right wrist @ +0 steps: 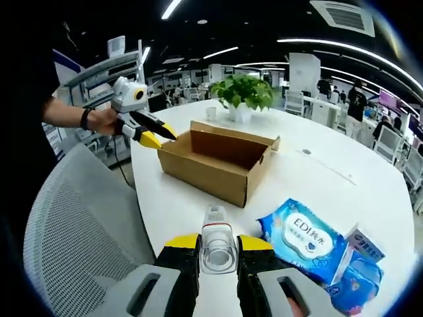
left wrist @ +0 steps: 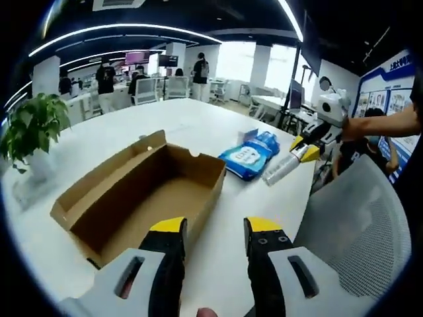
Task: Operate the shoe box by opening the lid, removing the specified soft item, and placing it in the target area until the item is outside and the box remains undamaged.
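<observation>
Two grippers are in play, and they're clearly split between jobs. The left gripper point(left wrist: 213, 231) is held at the bottom of the left gripper view with its jaws spread wide and nothing between them, parked just short of the box point(left wrist: 142, 191), probably so it's ready to steady the cardboard if needed. The box is seen mid-frame with its top open and its inside looking bare as far as can be made out, so the lid step seems done. In the right gripper view, the right gripper point(right wrist: 218, 247) is clamped on a clear bottle point(right wrist: 217, 244), low centre of the frame, held out over the table point(right wrist: 310, 165) and away from the box, likely on its way to be set down. The blue wipes pack point(right wrist: 301, 241) is lying flat at lower right of that view, just beside the gripper and well apart from the box, so the soft item looks to be out already, if that's the one meant. A plant point(right wrist: 243, 92) is parked beyond the box, upper centre, and a mesh chair point(right wrist: 79, 218) is seen at lower left, pulled up to the table edge.
</observation>
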`<state>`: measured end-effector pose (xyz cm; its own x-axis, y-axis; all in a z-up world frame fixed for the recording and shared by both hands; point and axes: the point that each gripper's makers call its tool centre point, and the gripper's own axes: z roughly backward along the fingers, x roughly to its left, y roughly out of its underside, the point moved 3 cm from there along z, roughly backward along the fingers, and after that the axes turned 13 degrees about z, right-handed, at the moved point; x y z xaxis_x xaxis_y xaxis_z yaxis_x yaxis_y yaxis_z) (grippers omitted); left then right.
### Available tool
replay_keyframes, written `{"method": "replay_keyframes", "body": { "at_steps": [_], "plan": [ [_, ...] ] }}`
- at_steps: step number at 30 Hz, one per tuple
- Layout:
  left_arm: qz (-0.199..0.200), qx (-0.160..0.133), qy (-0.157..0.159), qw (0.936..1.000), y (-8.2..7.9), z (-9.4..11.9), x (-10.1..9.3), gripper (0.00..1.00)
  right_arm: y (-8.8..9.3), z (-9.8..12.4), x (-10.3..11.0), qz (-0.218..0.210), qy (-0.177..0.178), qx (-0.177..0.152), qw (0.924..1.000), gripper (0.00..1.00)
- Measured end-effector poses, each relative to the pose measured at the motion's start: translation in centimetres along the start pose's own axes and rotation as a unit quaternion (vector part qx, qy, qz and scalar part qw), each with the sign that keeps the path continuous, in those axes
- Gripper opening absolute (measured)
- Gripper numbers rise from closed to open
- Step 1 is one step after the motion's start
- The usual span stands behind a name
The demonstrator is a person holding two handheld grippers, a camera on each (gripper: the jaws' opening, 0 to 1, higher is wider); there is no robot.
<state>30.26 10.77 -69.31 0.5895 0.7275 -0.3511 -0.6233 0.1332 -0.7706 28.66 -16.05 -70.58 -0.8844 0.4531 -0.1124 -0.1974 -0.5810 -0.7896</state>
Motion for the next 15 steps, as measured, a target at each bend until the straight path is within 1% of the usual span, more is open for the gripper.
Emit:
{"method": "replay_keyframes", "body": {
  "at_steps": [6, 10, 15],
  "plan": [
    [0.038, -0.009, -0.017, 0.9991, 0.5, -0.2, -0.1, 0.35, 0.9, 0.9, -1.9, -0.009, 0.018, 0.005, 0.9998, 0.17],
    [0.033, 0.000, -0.020, 0.9992, 1.0, -0.5, -0.5, 0.35, 1.3, 1.5, -3.4, -0.011, 0.031, 0.012, 0.9994, 0.17],
    [0.047, -0.012, -0.025, 0.9985, 1.3, -0.6, -1.2, 0.36, 1.5, 1.7, -5.2, -0.010, 0.035, 0.020, 0.9991, 0.17]
  ]
}}
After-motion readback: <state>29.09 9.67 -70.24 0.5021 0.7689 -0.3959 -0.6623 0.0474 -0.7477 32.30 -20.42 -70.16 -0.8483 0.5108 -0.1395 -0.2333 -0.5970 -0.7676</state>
